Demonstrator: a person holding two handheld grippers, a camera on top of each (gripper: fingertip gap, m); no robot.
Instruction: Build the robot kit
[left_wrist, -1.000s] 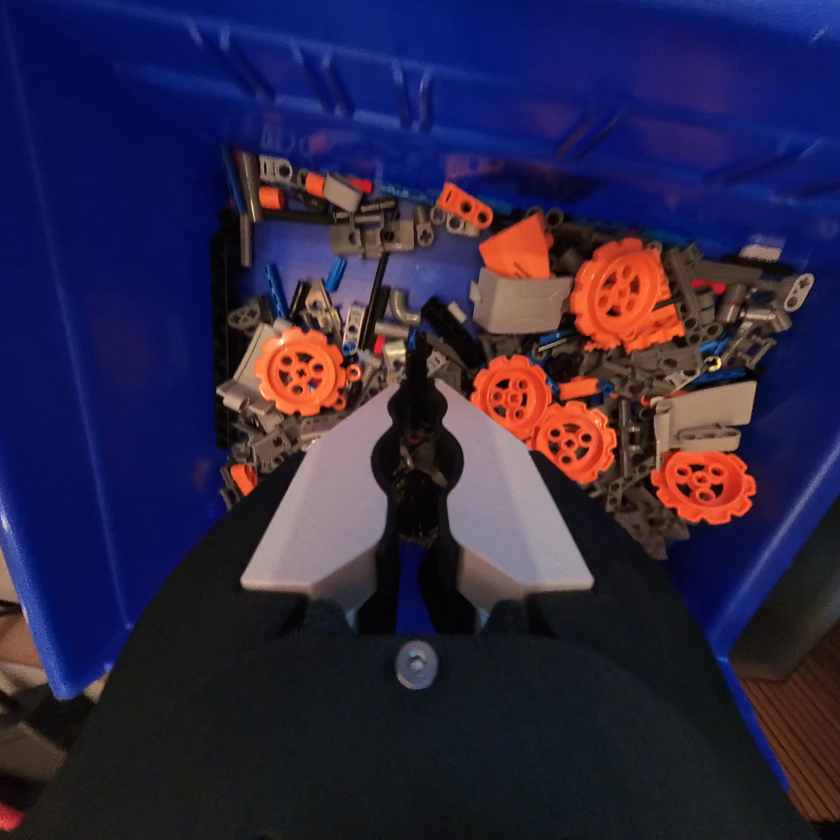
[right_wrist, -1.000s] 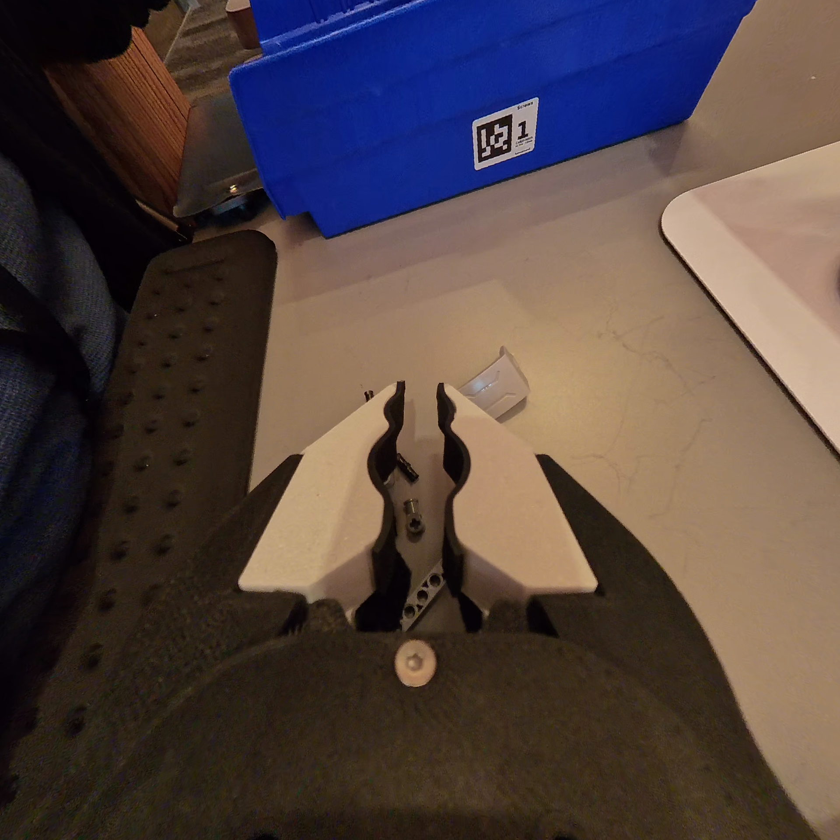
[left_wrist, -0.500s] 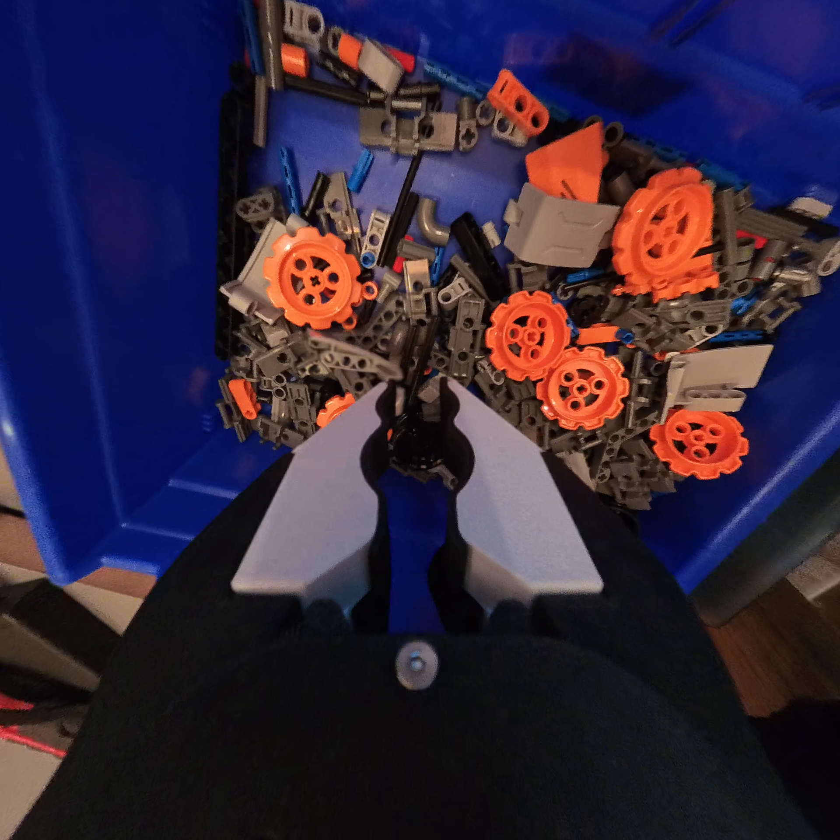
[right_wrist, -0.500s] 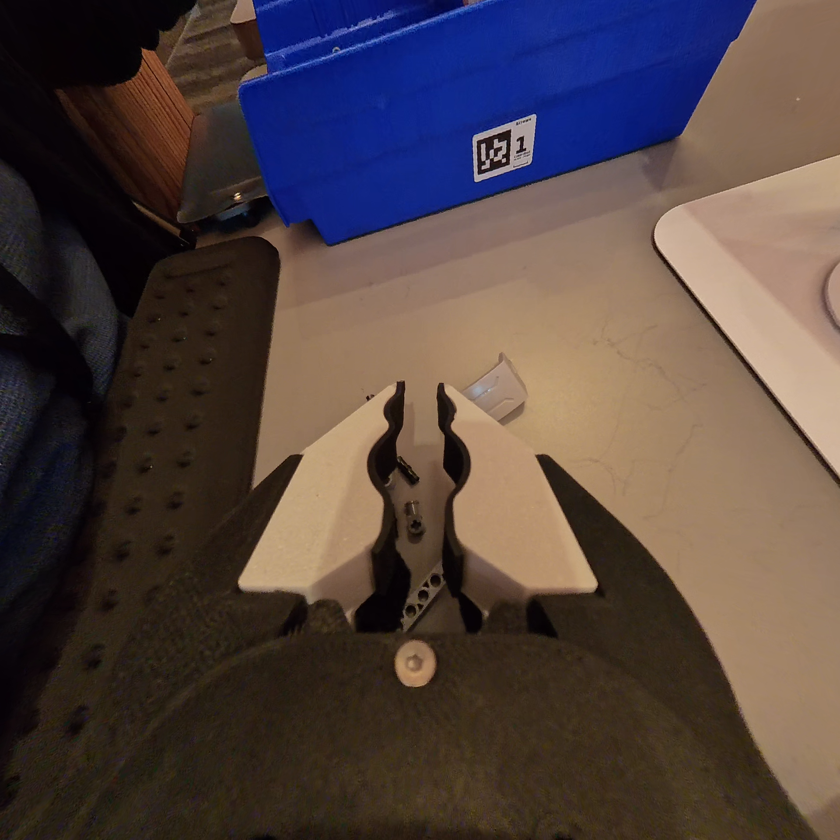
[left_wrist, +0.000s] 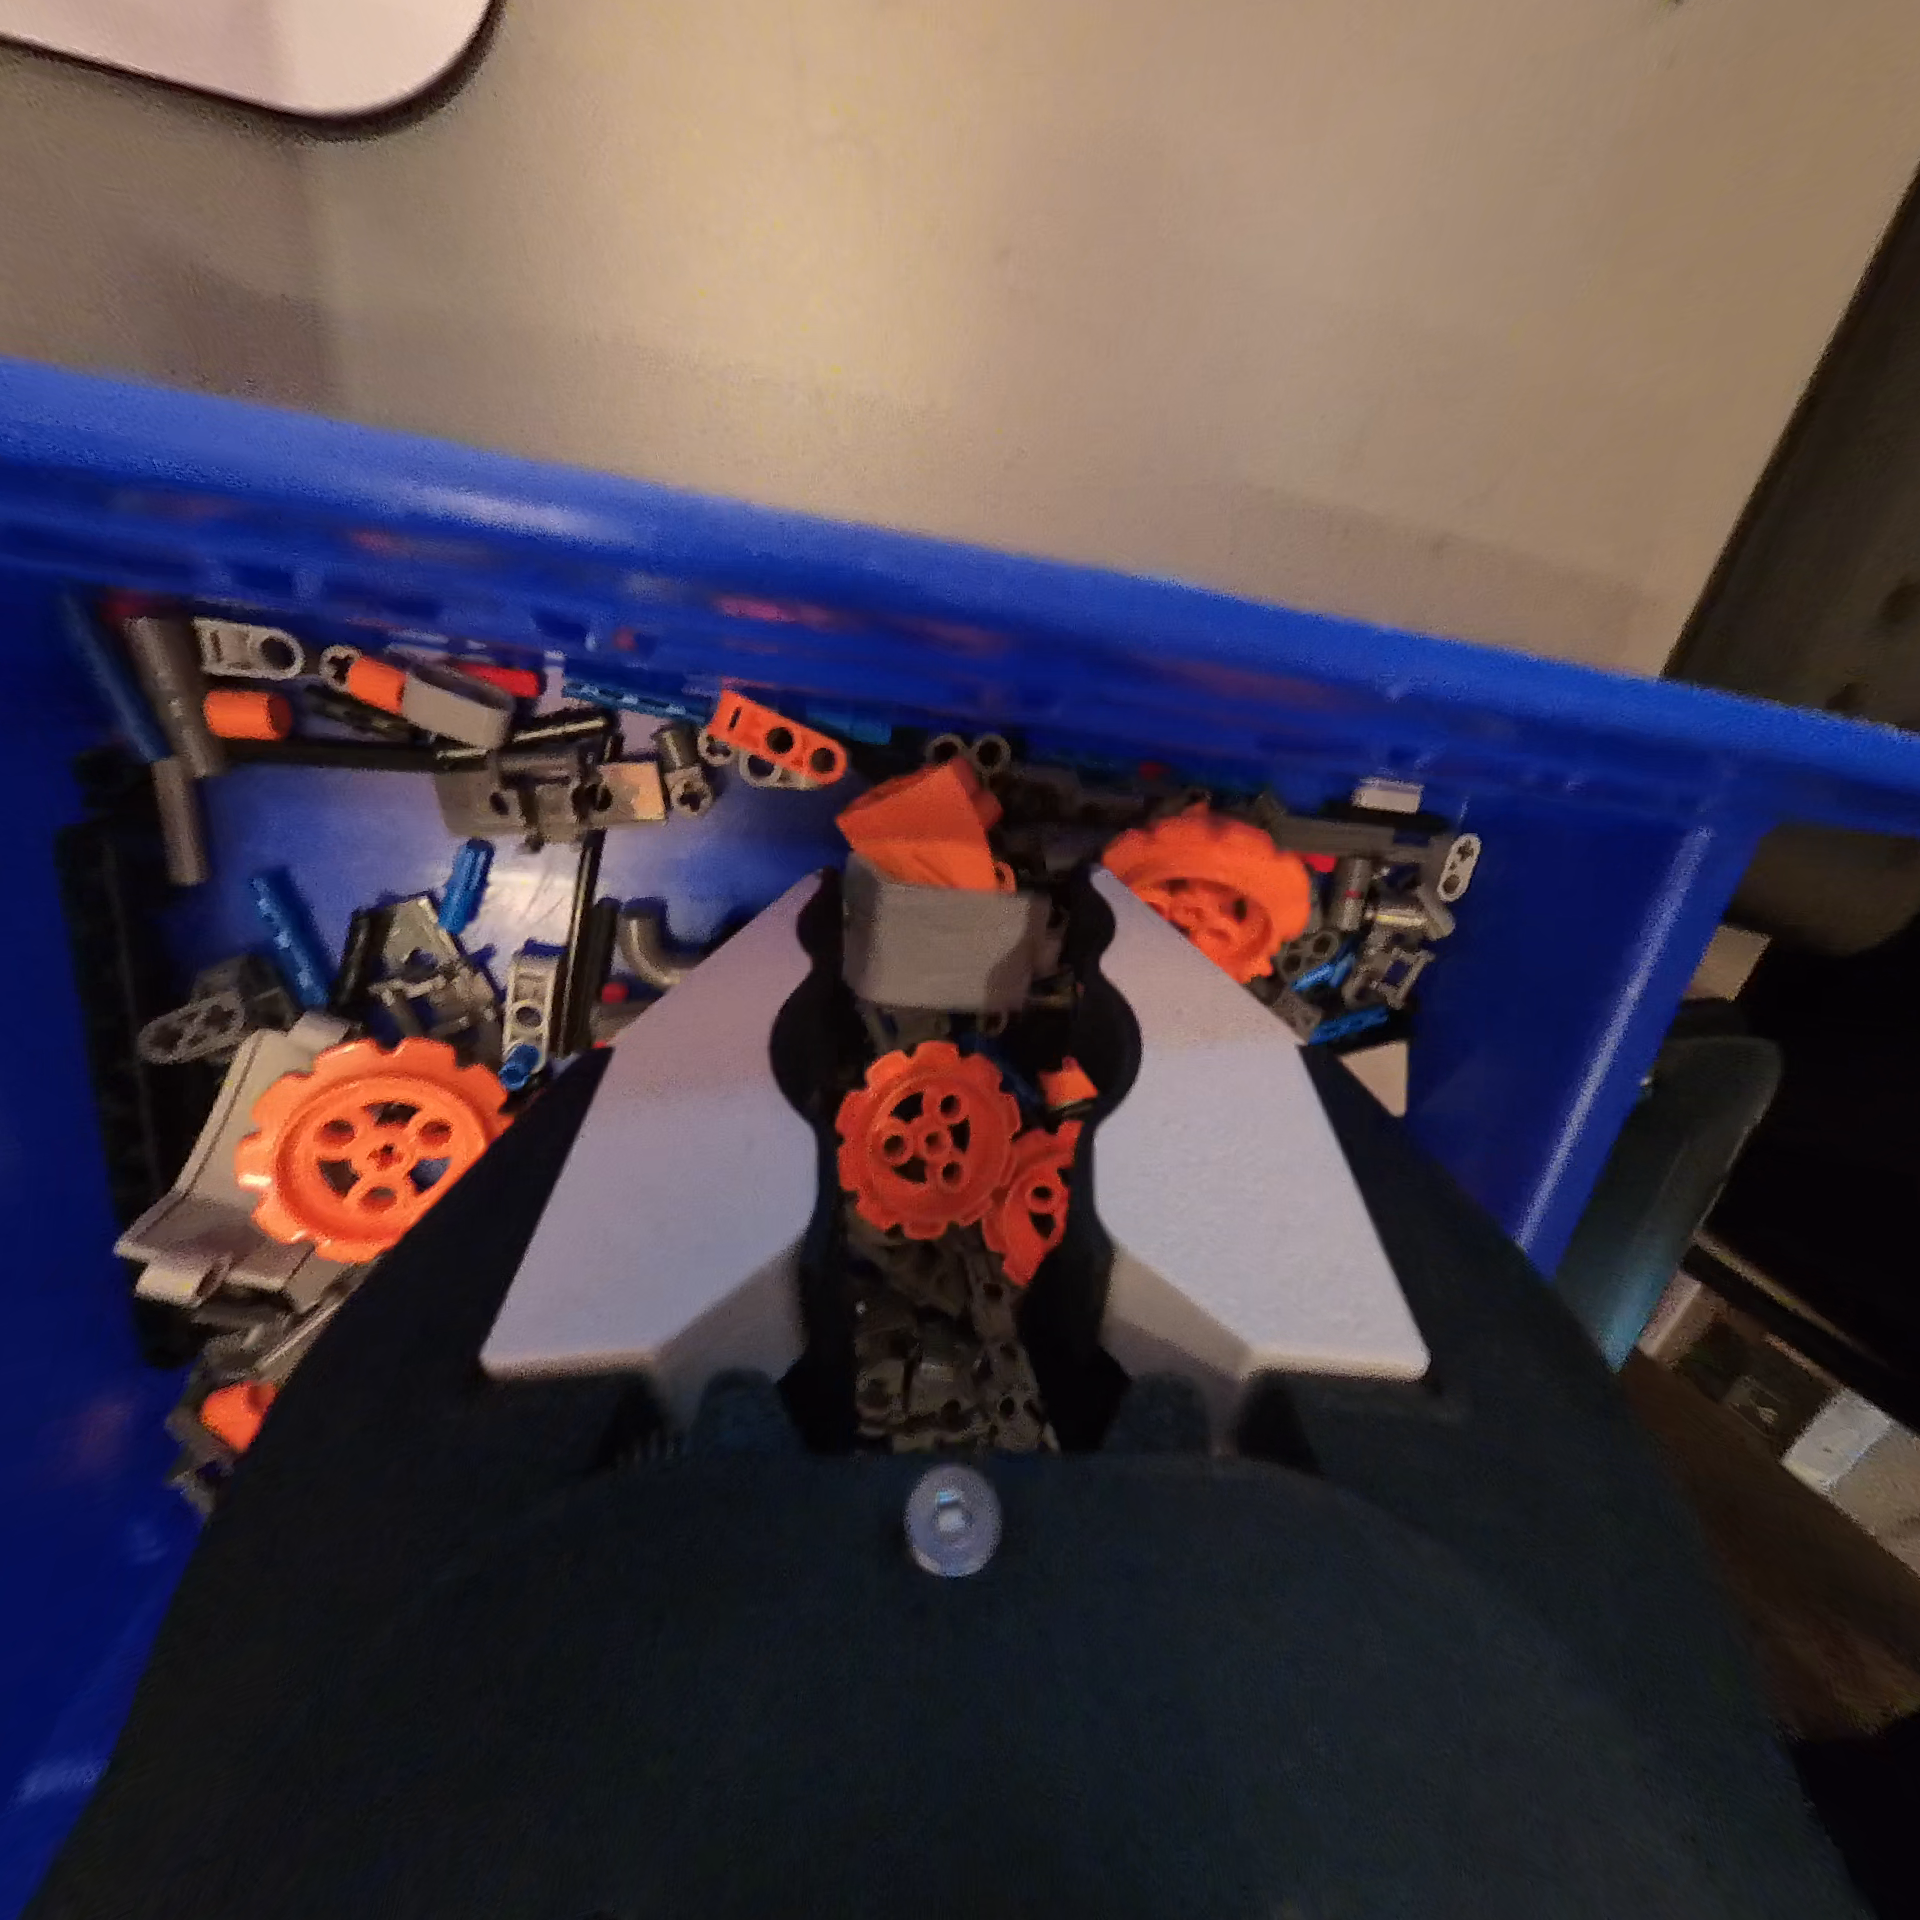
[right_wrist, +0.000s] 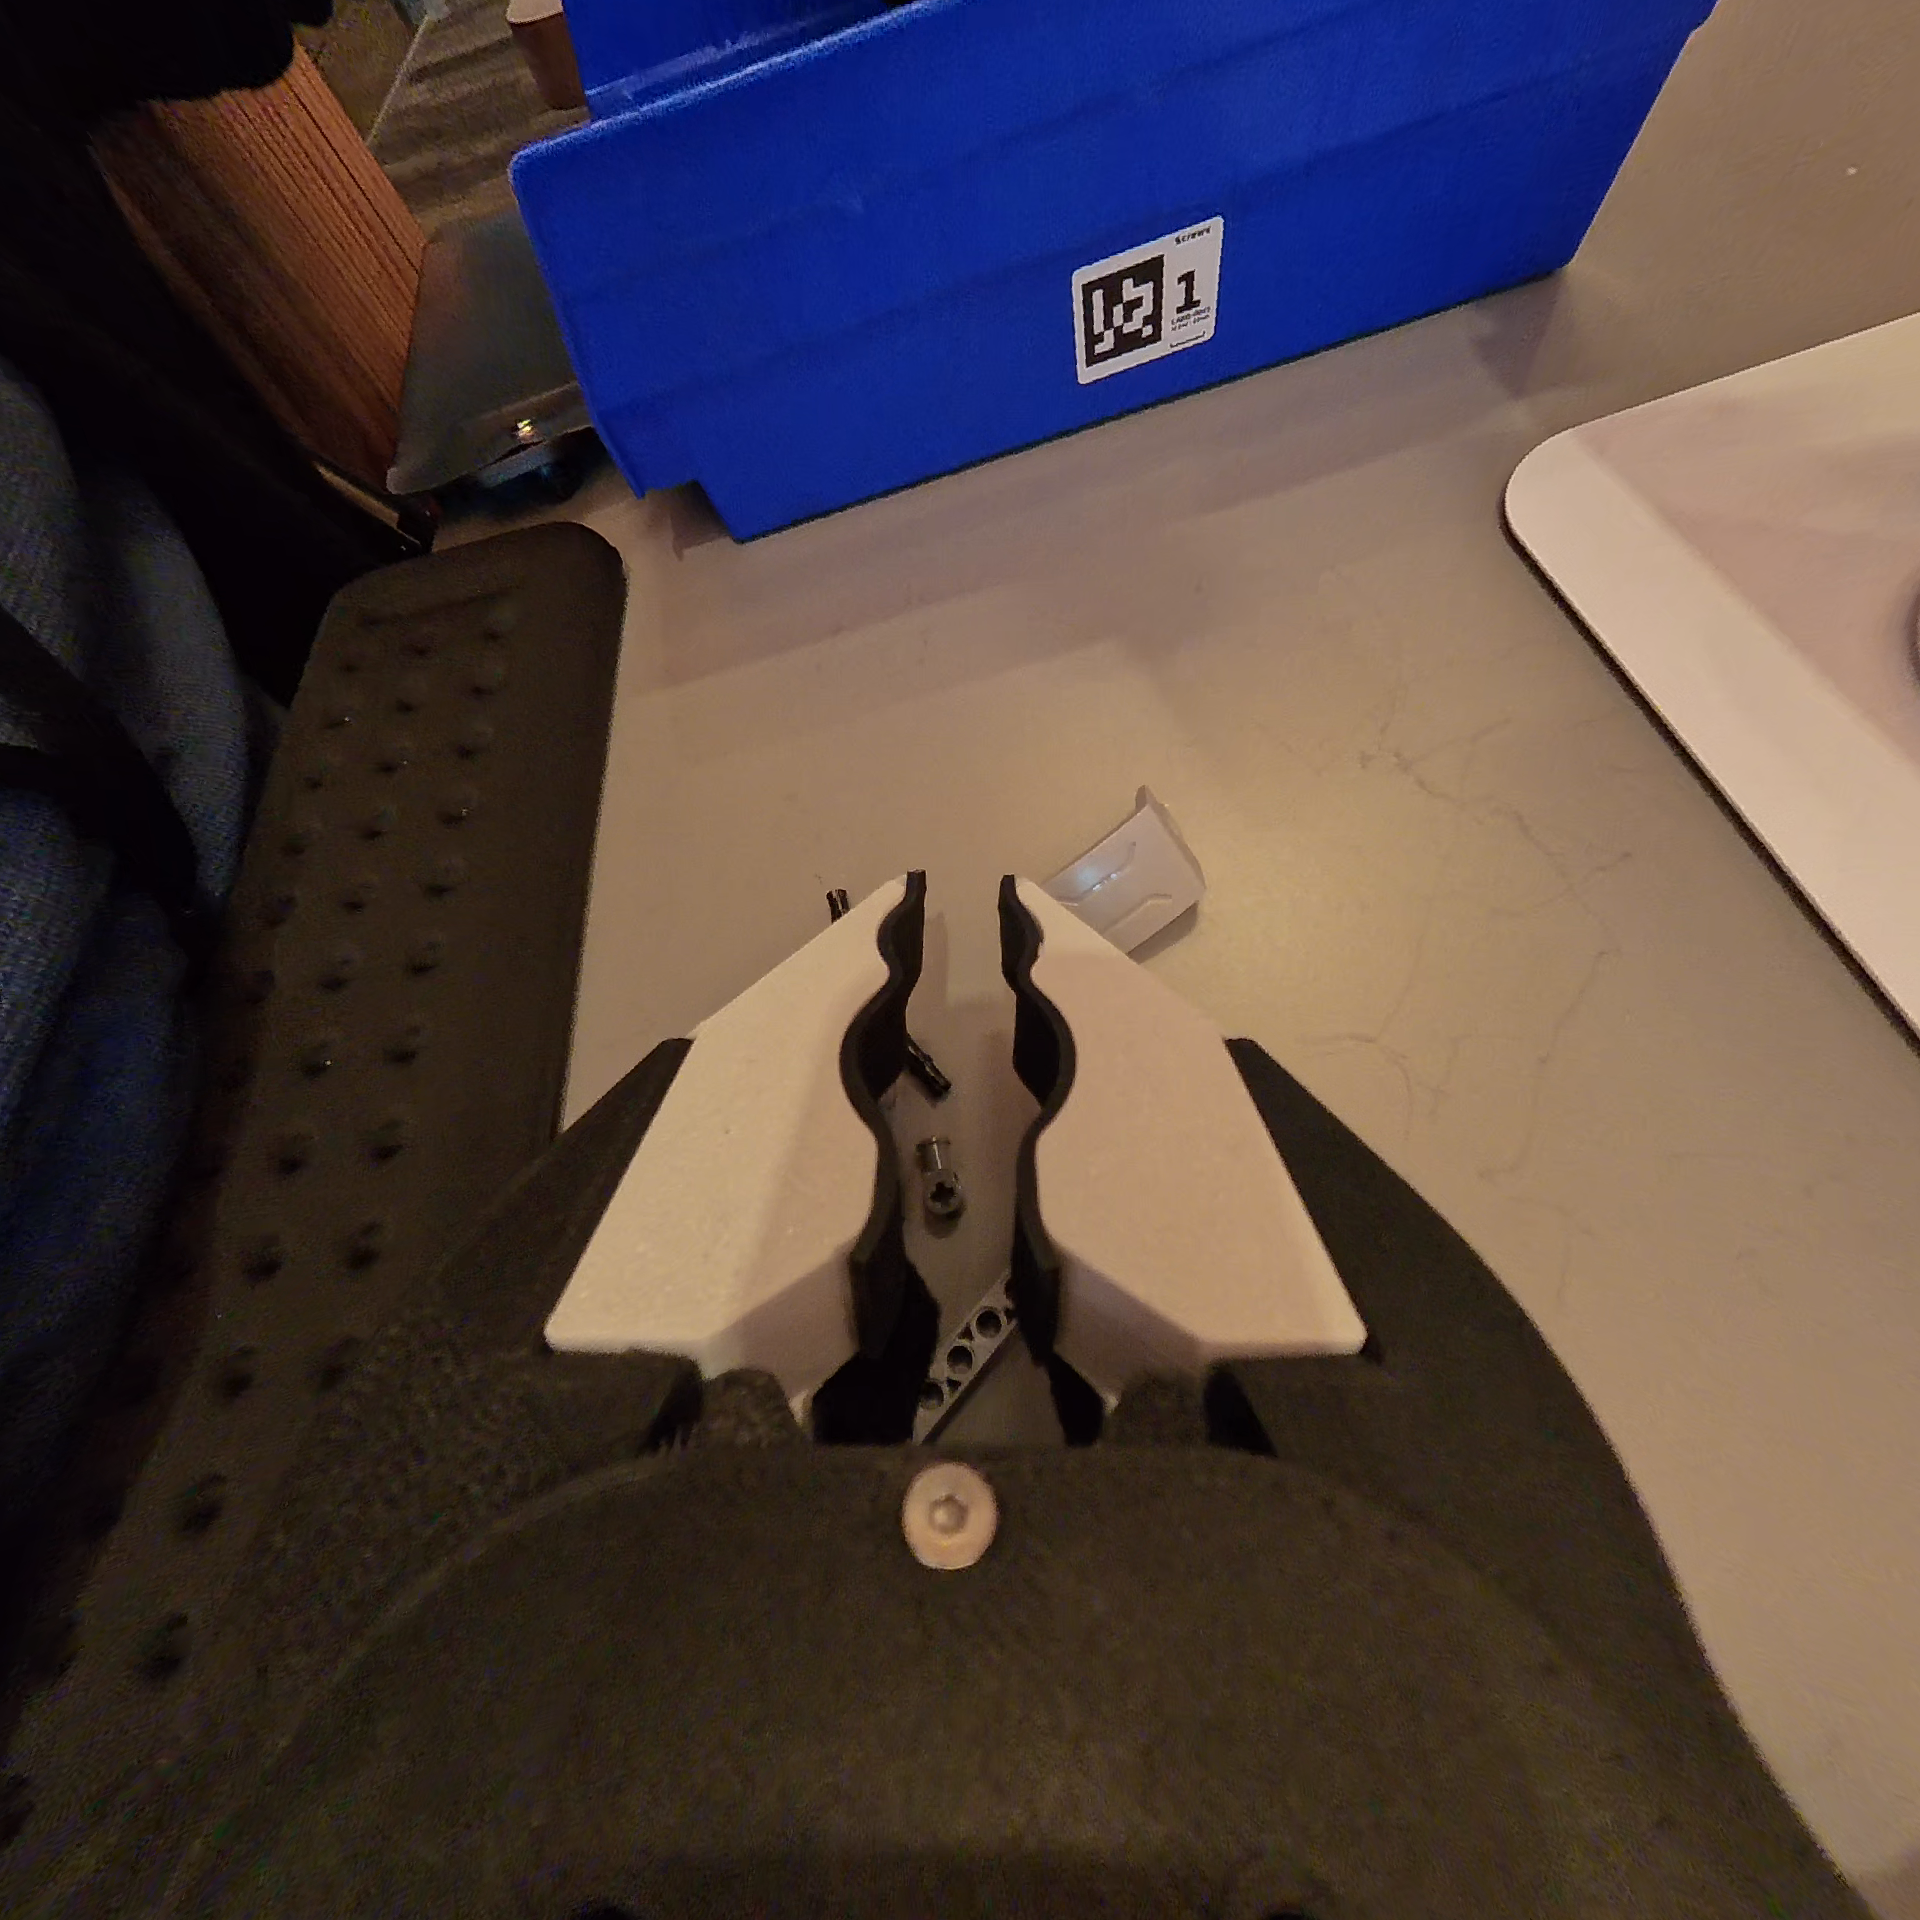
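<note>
The left gripper (left_wrist: 951, 904) hangs over an open blue bin (left_wrist: 935, 623), its jaws spread wide with nothing held between them. Through the gap show an orange toothed wheel (left_wrist: 925, 1138) and, toward twelve o'clock, a grey curved panel (left_wrist: 940, 951) lying on the heap; whether the tips touch any of it cannot be told. The bin holds a jumble of small plastic building parts: another orange wheel (left_wrist: 369, 1148) at nine o'clock, one more (left_wrist: 1205, 894) at two o'clock, plus grey connectors, black rods and blue pins scattered over its floor.

The right gripper (right_wrist: 958, 894) is low over the grey bench (right_wrist: 1299, 831), jaws parted by a narrow gap and gripping nothing. On the bench between its fingers lie a small black pin (right_wrist: 928, 1070), a grey bushing (right_wrist: 940, 1179) and, nearest the camera, a grey beam with holes (right_wrist: 971, 1345). A pale curved panel (right_wrist: 1127, 899) rests just beside the right fingertip at one o'clock. The bin's outer wall (right_wrist: 935, 260) with a white sticker (right_wrist: 1146, 301) stands at twelve o'clock, a white tray (right_wrist: 1714, 644) at three o'clock, and a black studded mat (right_wrist: 343, 935) at nine o'clock.

So a few pieces are out on the bench, while most remain in the bin.
</note>
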